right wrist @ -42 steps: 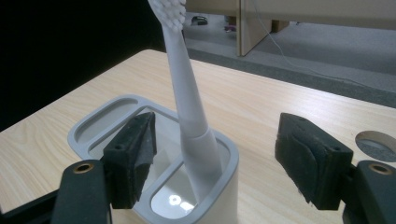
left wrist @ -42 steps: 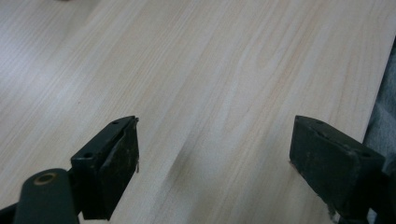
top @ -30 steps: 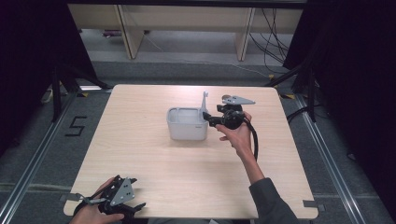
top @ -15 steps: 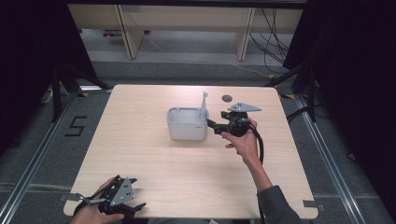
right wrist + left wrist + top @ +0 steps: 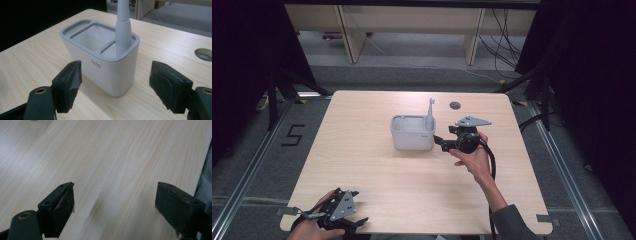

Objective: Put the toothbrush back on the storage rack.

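The desk (image 5: 377,170) is evenly and brightly lit from above in the high view, while the surroundings to both sides fall into near black. The holder (image 5: 412,132) casts only a faint, soft shadow on the wood. The high view is slightly soft, with fine detail lost. In the left gripper view the wood grain is sharp at mid-distance, a pale bluish sheen washes its upper left corner, and the near black fingers (image 5: 60,210) are slightly blurred. The right gripper view is crisp on the holder (image 5: 100,62), with its background dark at upper left.
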